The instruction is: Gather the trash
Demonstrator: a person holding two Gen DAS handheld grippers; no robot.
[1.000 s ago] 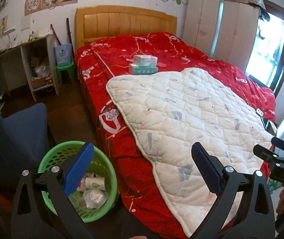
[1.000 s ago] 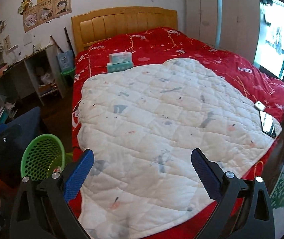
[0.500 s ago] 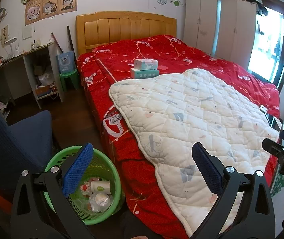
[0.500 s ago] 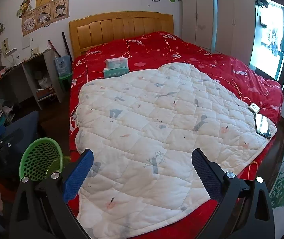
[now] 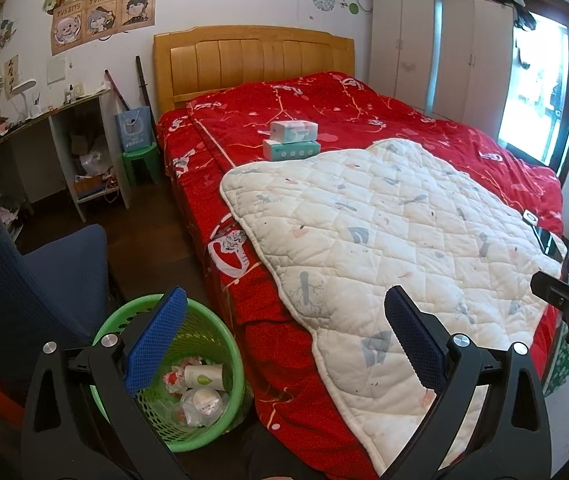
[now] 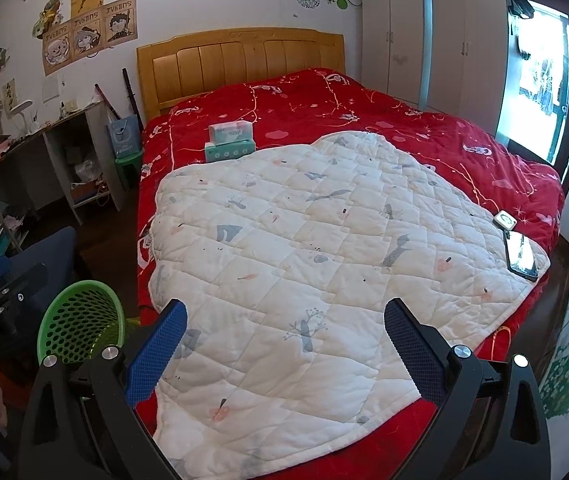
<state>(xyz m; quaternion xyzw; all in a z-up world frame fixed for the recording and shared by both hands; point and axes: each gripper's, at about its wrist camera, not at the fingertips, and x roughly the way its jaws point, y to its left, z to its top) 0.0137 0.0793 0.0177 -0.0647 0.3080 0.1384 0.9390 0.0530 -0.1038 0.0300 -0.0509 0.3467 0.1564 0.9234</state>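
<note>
Both claws gape wide, empty: the left claw [image 5: 284,336] above the green basket [image 5: 220,328] holding cups and wrappers [image 5: 200,388], the right claw [image 6: 284,336] over the white quilt [image 6: 324,248]. Beyond, tissue boxes [image 6: 230,142] sit on the red bed [image 6: 324,100].

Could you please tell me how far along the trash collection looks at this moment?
Done: the green basket beside the bed already holds cups and wrappers. In hand: nothing; the left tool and right tool are both open and empty. Left: no loose trash shows on the white quilt, so it looks nearly finished.
</note>
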